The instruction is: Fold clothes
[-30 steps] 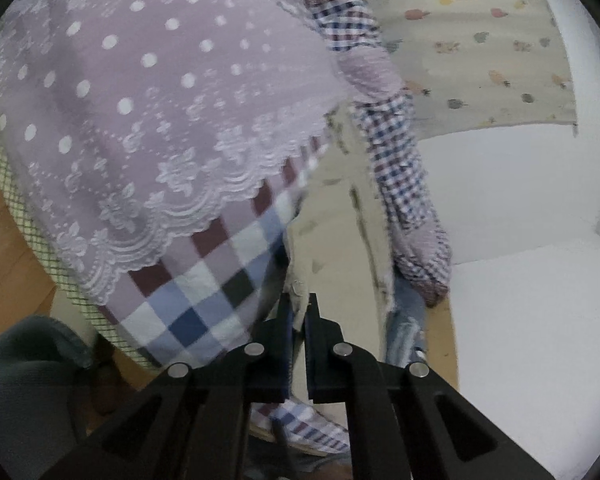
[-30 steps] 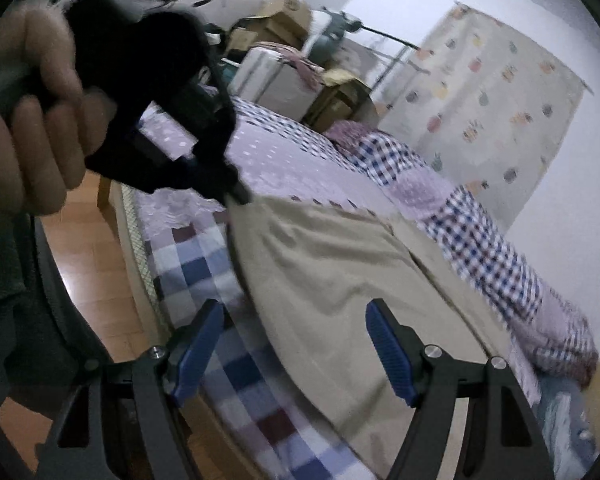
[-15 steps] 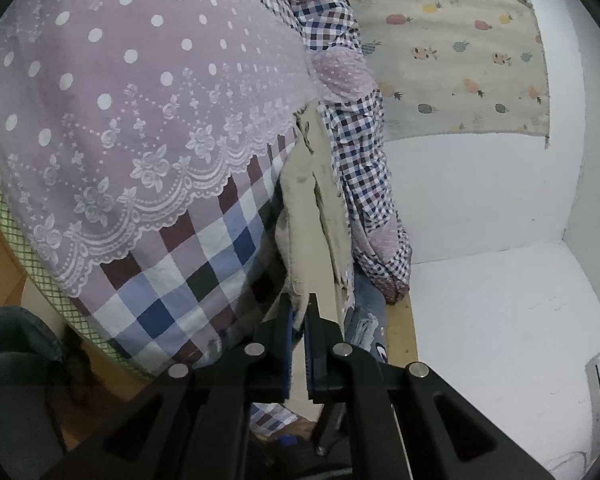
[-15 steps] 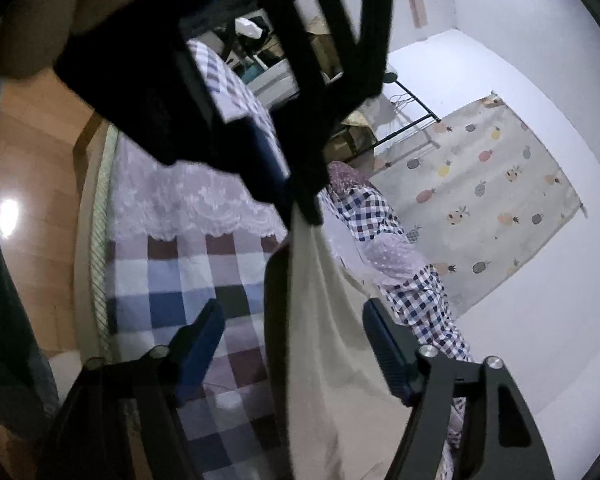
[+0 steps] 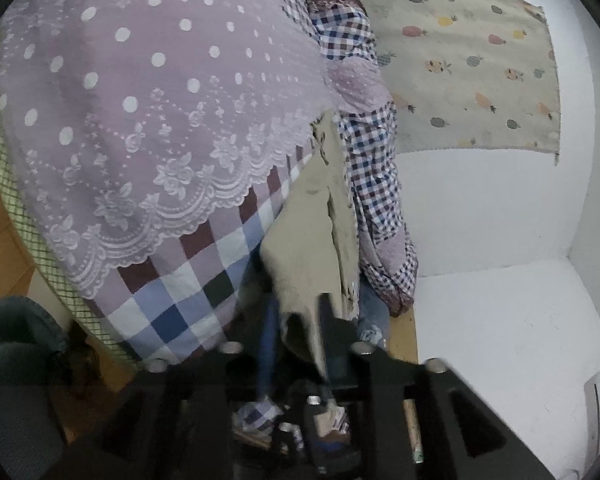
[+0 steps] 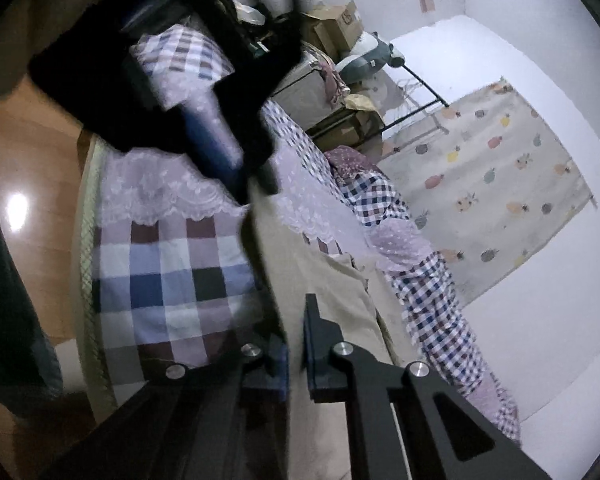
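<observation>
Since the last frame right gripper point(image 6: 296, 344) went from wide to pinched on the beige garment point(image 6: 332, 304). Left gripper point(image 5: 296, 320) now spread, blurred, cloth point(image 5: 312, 240) draped between its fingers, grip unclear. Garment hangs centre frame over the checked bedspread point(image 5: 172, 312); lace cover point(image 5: 140, 100) upper left, pineapple curtain point(image 6: 500, 184) right.

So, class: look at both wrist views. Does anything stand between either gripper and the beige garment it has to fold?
Nothing visible does. The beige garment runs straight in between the fingers of the left gripper, and in the right wrist view the same cloth passes between the nearly closed fingers of the right gripper.
</observation>
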{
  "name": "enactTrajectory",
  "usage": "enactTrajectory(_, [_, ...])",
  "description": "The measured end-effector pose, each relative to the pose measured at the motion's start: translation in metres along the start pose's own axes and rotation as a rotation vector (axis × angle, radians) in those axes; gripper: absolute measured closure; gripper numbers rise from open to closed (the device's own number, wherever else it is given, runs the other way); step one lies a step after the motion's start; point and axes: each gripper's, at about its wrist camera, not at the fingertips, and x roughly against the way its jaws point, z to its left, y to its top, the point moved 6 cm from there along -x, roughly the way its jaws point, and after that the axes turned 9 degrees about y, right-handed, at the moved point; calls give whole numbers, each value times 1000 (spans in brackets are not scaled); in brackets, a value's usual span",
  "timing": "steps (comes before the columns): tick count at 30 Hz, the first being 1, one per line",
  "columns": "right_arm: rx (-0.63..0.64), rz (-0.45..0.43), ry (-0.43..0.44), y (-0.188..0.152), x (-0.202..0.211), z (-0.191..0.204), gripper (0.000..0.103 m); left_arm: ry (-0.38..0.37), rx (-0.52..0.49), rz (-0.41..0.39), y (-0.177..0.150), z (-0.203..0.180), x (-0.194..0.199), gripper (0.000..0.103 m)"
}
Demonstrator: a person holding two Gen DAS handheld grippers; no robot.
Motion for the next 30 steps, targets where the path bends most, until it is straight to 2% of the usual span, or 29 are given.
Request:
enactTrajectory(3, [-35, 10, 37, 6, 6, -9, 98, -9, -7, -15, -1, -3, 0, 39])
enactTrajectory(7, [-74, 22, 79, 14, 9, -18, 98, 8, 1, 1, -9, 0, -4, 32])
enactTrajectory(11, [-117, 31, 105, 17, 12, -23, 98, 10, 25, 40, -22, 5, -11, 31])
enactTrajectory(22, [-158, 7, 94, 15, 25, -22, 98, -133, 119, 42, -19, -3, -31, 30])
enactTrajectory(27, [-174, -1, 95, 11, 26, -21, 98, -156, 202, 60, -20, 7, -44, 30])
enactTrajectory(30, [-175, -7, 96, 10, 26, -20, 98, -163, 208, 49, -18, 8, -46, 30])
